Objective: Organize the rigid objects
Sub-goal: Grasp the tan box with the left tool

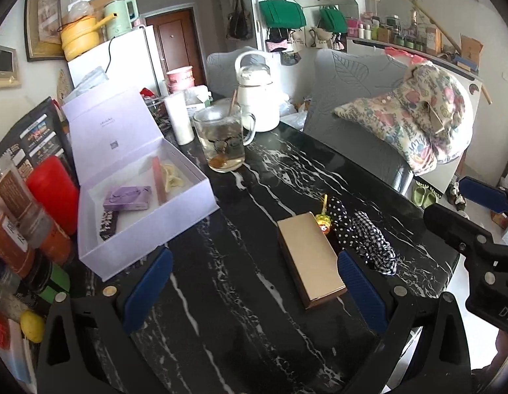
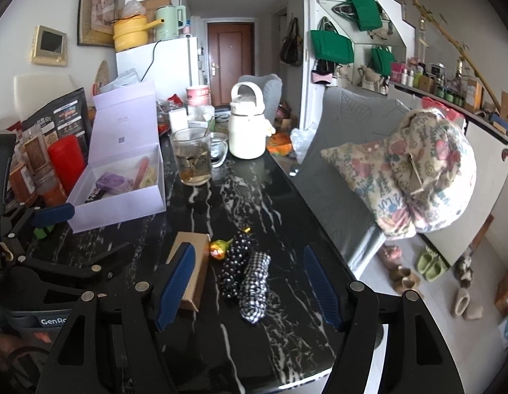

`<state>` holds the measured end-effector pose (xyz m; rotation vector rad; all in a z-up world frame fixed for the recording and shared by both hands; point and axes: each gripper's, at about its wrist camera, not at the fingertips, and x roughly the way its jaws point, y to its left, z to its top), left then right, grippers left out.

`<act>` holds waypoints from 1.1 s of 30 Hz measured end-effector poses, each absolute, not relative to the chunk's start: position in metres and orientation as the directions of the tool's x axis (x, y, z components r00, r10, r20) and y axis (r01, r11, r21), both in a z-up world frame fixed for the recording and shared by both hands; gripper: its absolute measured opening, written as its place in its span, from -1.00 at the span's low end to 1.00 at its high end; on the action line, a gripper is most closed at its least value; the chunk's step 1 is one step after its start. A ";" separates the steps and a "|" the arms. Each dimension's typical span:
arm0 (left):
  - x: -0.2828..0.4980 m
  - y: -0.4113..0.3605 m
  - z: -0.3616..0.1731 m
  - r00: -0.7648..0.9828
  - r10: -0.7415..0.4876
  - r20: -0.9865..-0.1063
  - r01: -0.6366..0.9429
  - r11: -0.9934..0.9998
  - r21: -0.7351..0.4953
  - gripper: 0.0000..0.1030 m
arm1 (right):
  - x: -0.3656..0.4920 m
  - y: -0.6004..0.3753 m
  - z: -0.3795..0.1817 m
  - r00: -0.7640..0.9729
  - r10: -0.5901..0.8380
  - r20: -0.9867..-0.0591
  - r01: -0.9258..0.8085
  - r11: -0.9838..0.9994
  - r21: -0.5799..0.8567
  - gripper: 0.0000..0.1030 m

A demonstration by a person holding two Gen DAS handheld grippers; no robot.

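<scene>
On the black marble table [image 1: 241,295] lies a flat gold box [image 1: 311,259], close to the right finger of my open left gripper [image 1: 254,290]. Beyond the box are a wrapped candy [image 1: 323,221], a polka-dot scrunchie [image 1: 344,223] and a gingham scrunchie [image 1: 375,246]. An open lavender box [image 1: 188,210] at the left holds a small purple box [image 1: 127,198], a pink strip and a cream clip. My right gripper [image 2: 249,287] is open above the gingham scrunchie [image 2: 255,285] and polka-dot scrunchie [image 2: 236,262]. The gold box [image 2: 196,262] sits just behind its left finger.
A glass mug of tea [image 1: 221,144] and a white kettle [image 1: 254,98] stand at the back of the table. Jars and a red canister [image 1: 53,193] crowd the left edge. A grey chair with a floral cushion [image 1: 418,124] adjoins the table's right edge.
</scene>
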<state>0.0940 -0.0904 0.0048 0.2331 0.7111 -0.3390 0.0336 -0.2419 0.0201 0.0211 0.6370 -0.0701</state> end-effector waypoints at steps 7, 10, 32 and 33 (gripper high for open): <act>0.105 -0.109 -0.021 0.641 -0.264 -0.720 0.408 0.913 0.028 0.99 | 0.039 -0.262 -0.001 0.772 -0.074 -0.631 0.098 0.995 0.004 0.35; 0.109 -0.116 -0.029 0.622 -0.285 -0.730 0.419 0.908 0.002 0.99 | 0.041 -0.270 -0.011 0.757 -0.071 -0.650 0.104 0.995 0.012 0.35; 0.142 -0.137 -0.072 0.510 -0.277 -0.814 0.438 0.898 -0.031 -0.06 | 0.077 -0.287 -0.056 0.683 0.058 -0.728 0.071 0.987 0.145 0.22; 0.143 -0.136 -0.072 0.512 -0.277 -0.813 0.435 0.900 -0.032 -0.10 | 0.078 -0.287 -0.057 0.683 0.067 -0.727 0.068 0.986 0.154 0.22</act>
